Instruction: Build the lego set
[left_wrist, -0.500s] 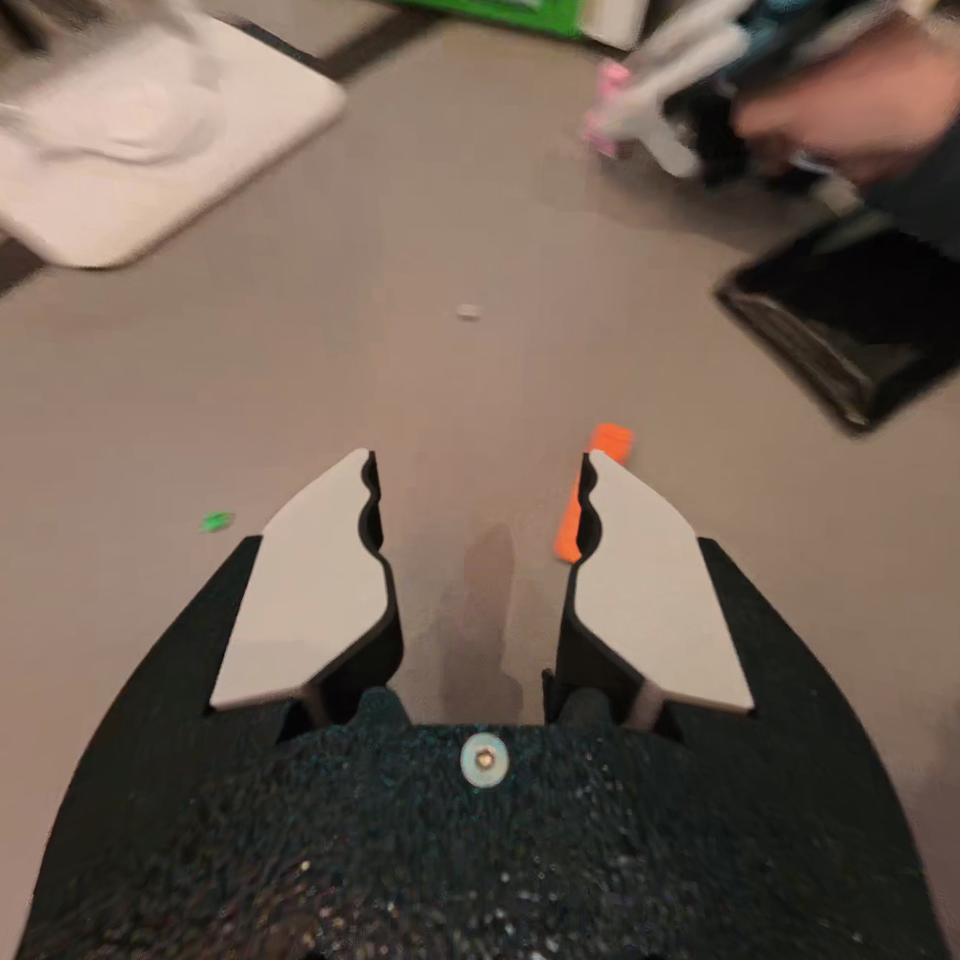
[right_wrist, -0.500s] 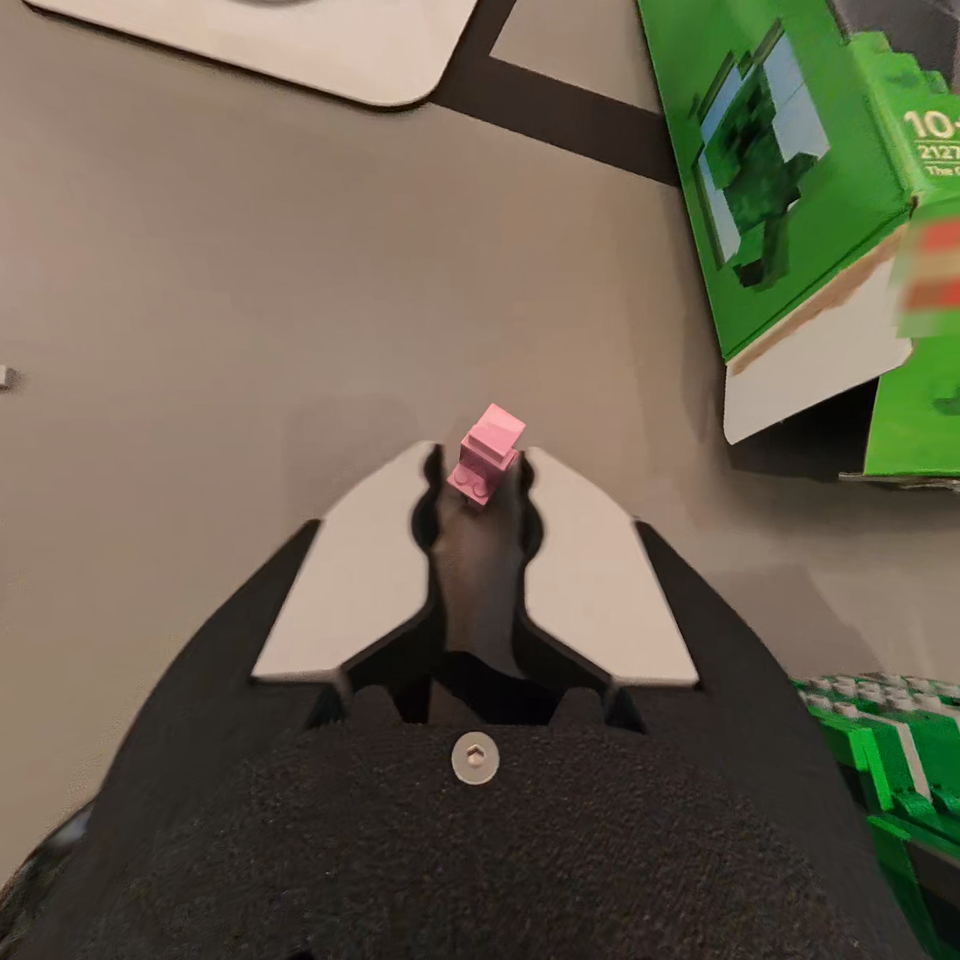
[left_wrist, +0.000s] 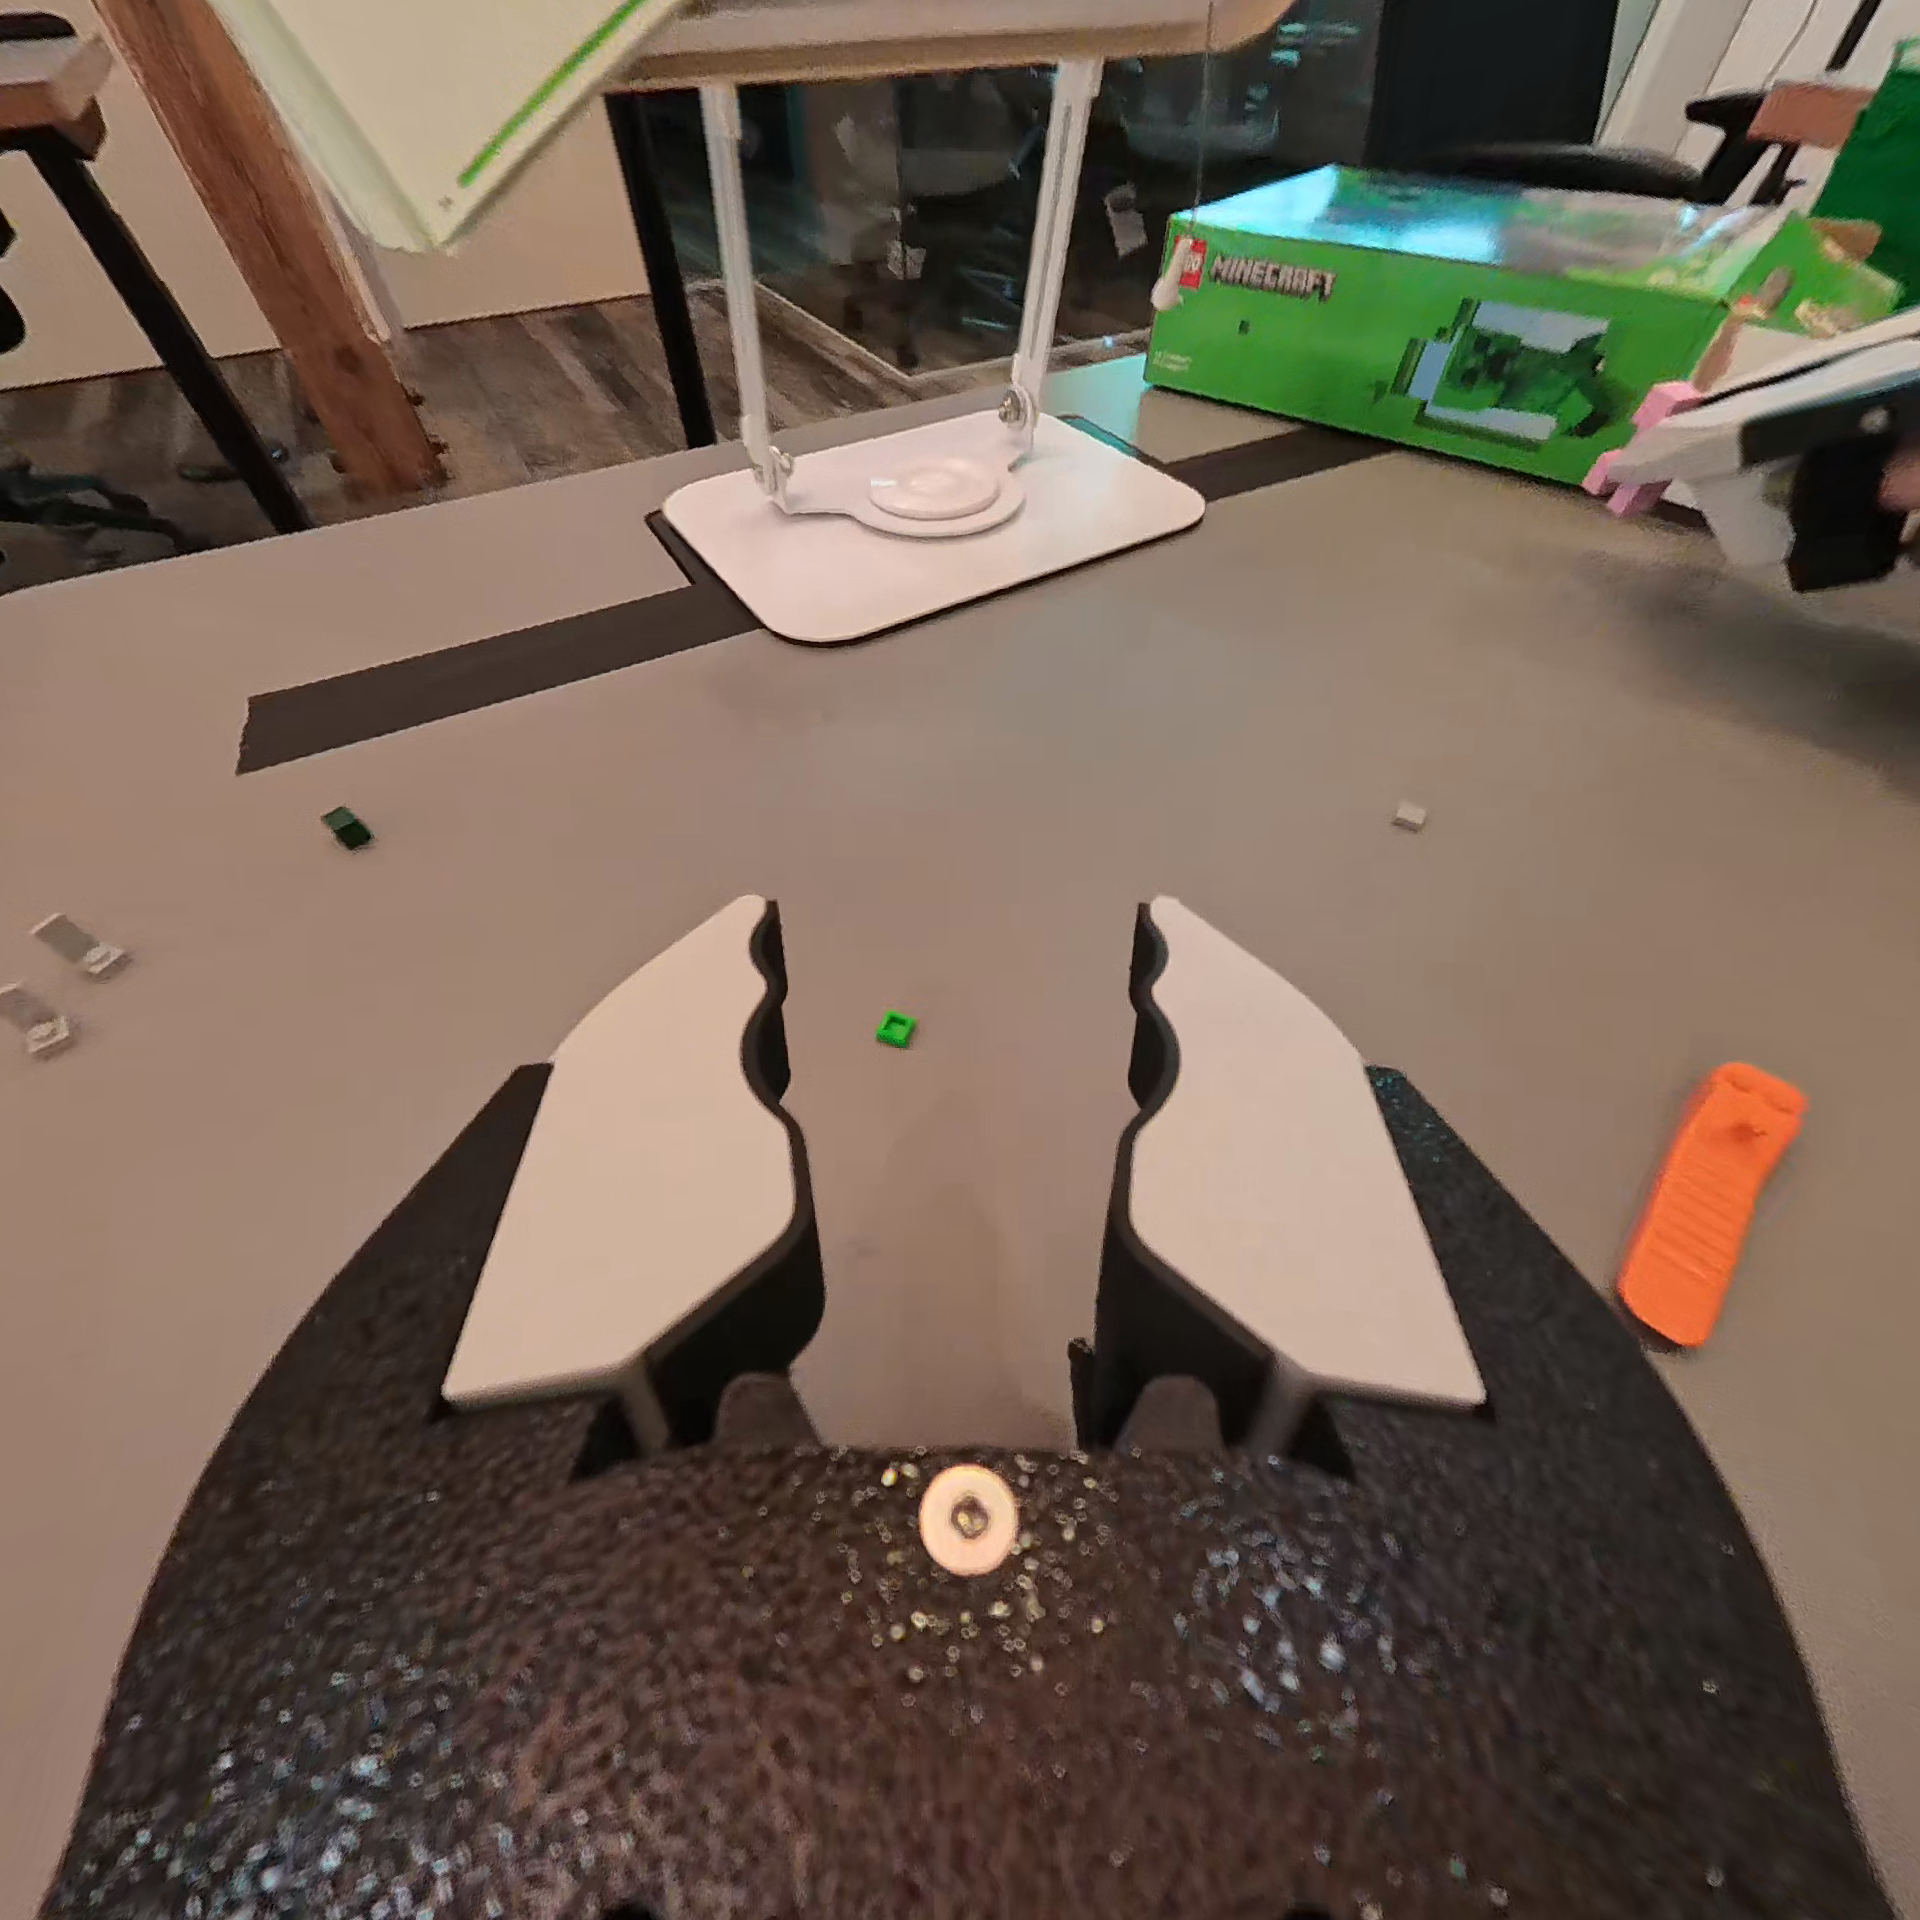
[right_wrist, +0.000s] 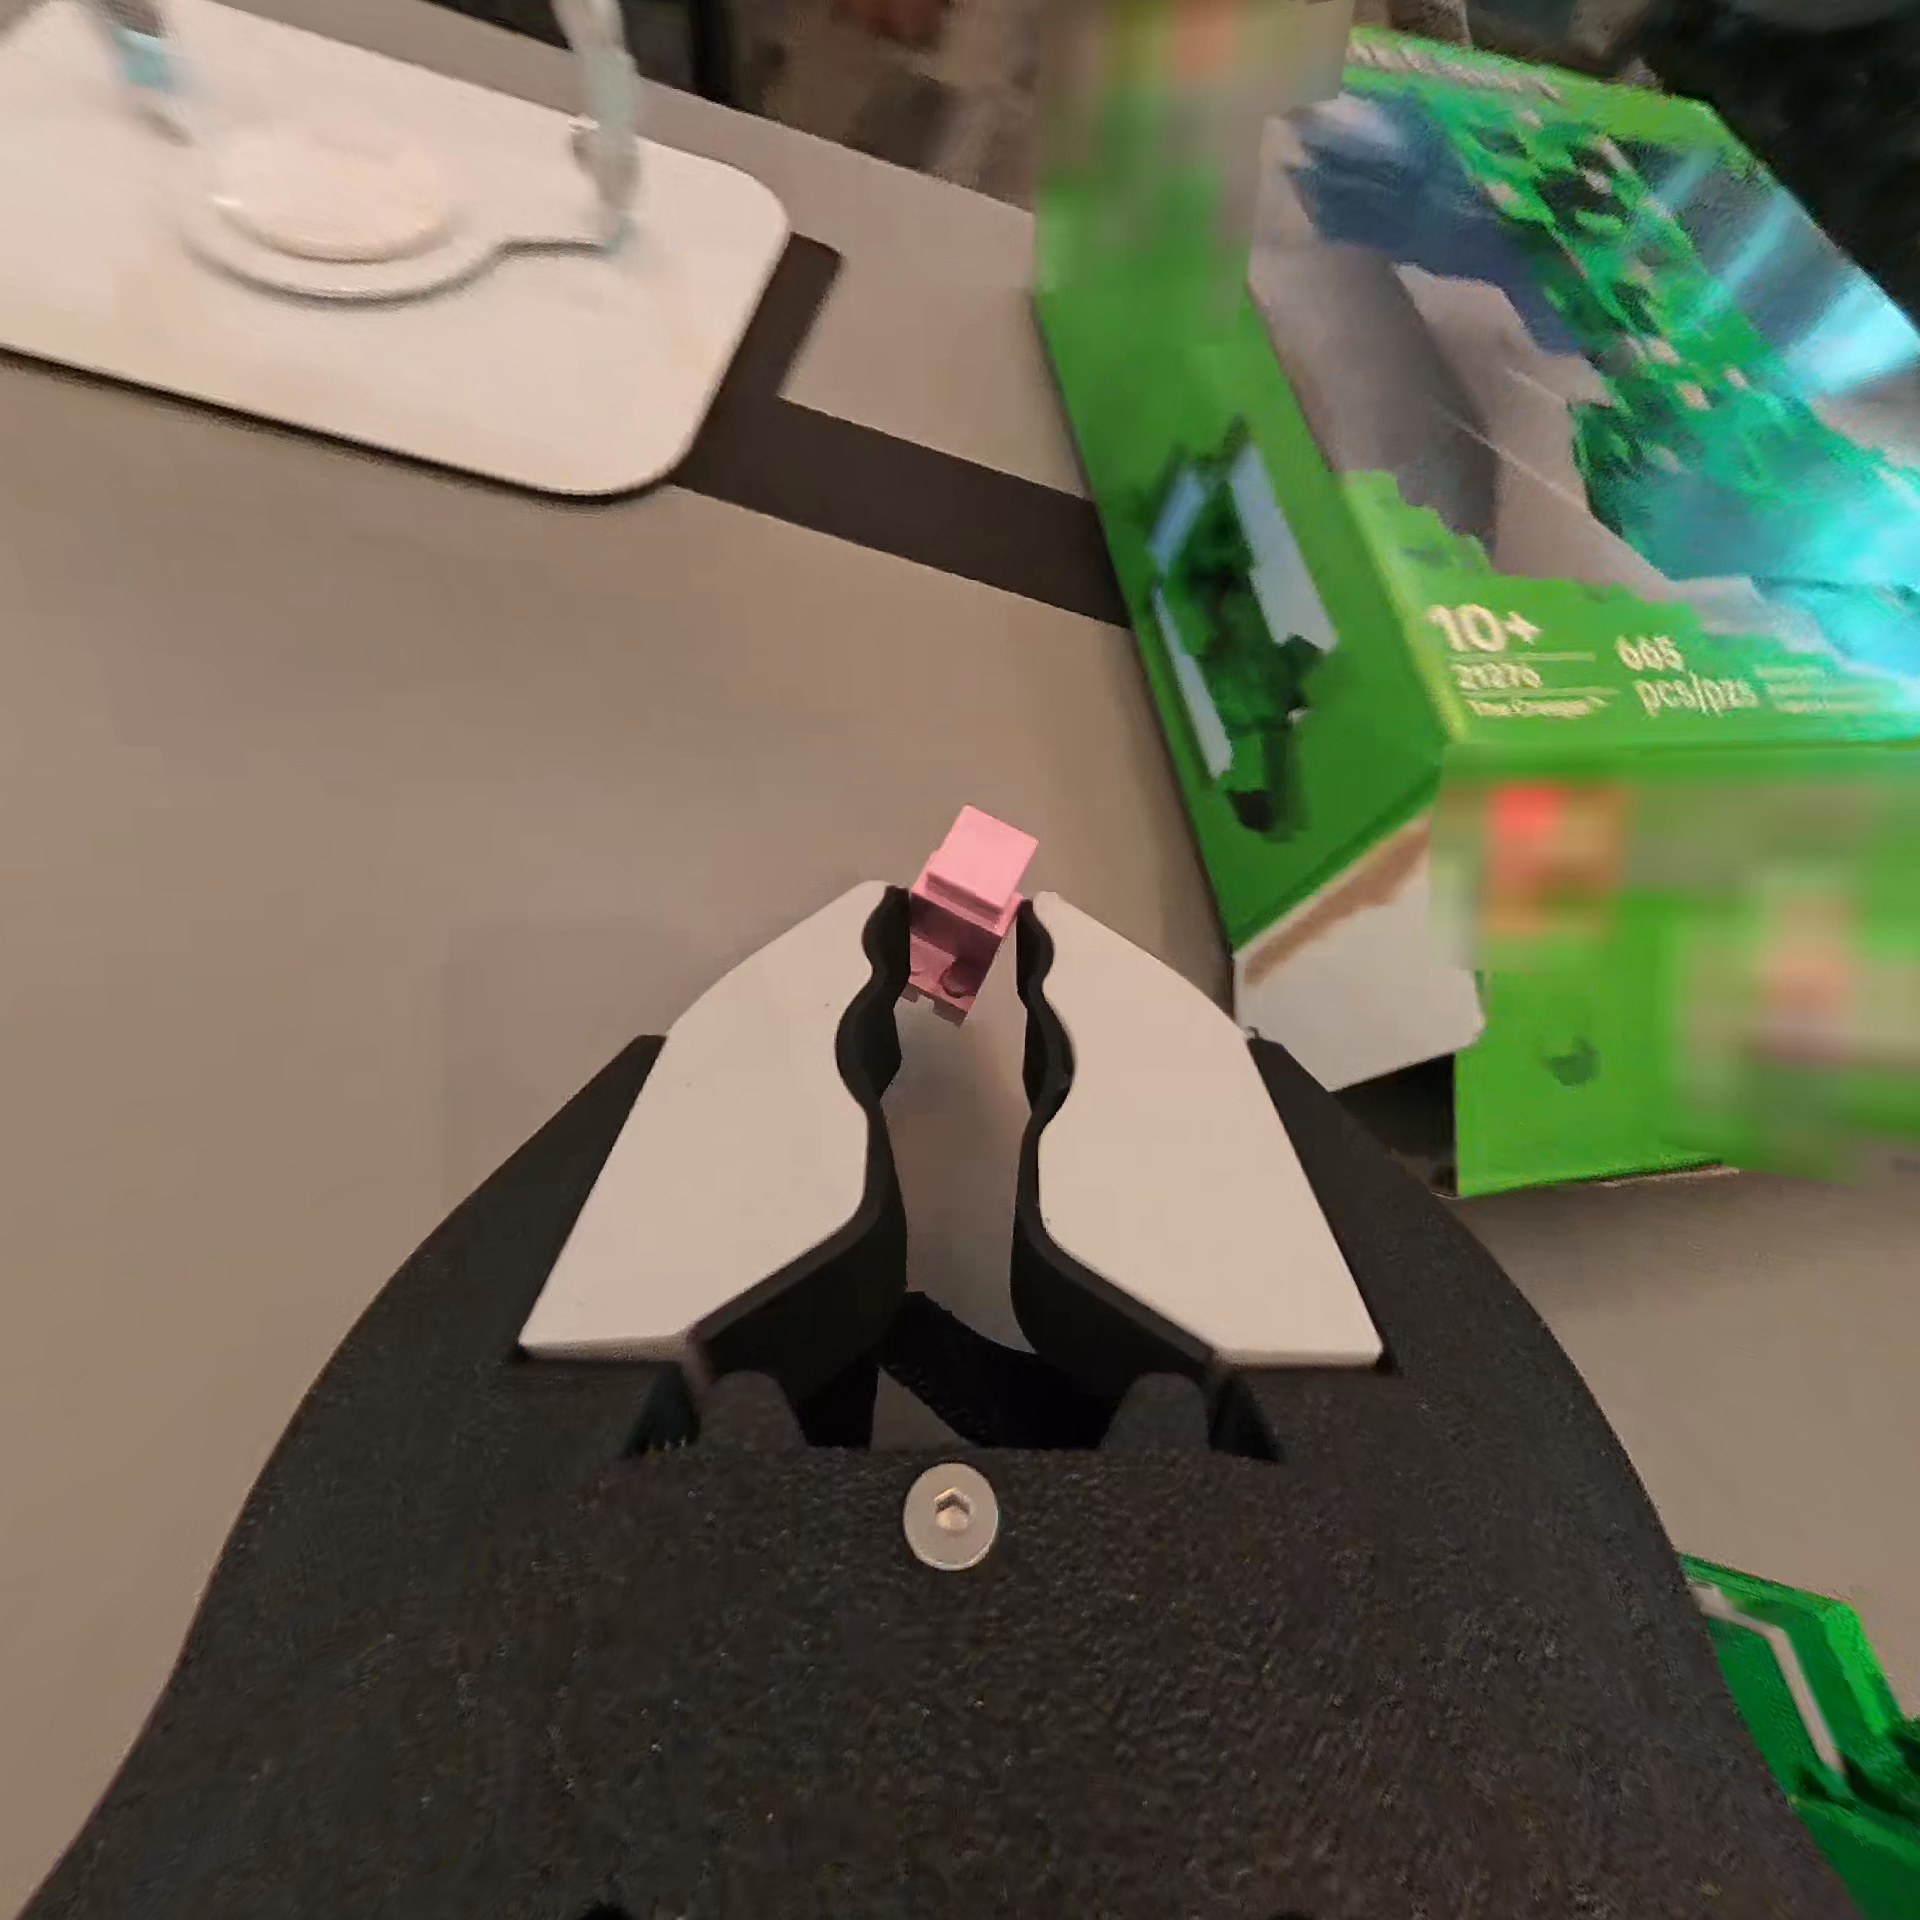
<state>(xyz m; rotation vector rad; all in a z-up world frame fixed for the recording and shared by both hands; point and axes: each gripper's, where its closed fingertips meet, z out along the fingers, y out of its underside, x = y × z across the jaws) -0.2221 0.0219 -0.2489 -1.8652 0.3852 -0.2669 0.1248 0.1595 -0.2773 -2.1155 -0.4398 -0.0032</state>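
Grey matt bench (left_wrist: 1039, 727), crossed by a black strip, carries the work; beyond it, wood flooring, a timber post and dark desk legs. A white lamp base (left_wrist: 935, 540) stands at the far edge, with a green set box (right_wrist: 1351, 644) to its right.

Right tongs (right_wrist: 961, 925): nearly closed, tips clamped on a small pink brick assembly (right_wrist: 971, 894), held clear of the surface near the box. Judged very light, rigid and smooth-sided; held only at the tips, so it could twist or pop out under pressure. Grip across its flat sides appears the sound choice.

Left tongs (left_wrist: 956, 997): wide apart, holding nothing, hovering above the bench with a tiny bright-green square piece (left_wrist: 895, 1029) between the tips. That piece is low and flat, and is judged awkward to pinch.

Loose items: orange brick separator (left_wrist: 1704, 1205), dark green piece (left_wrist: 348, 828), small grey piece (left_wrist: 1408, 816). Part of a green build (right_wrist: 1808, 1714) shows at the right view's lower corner.
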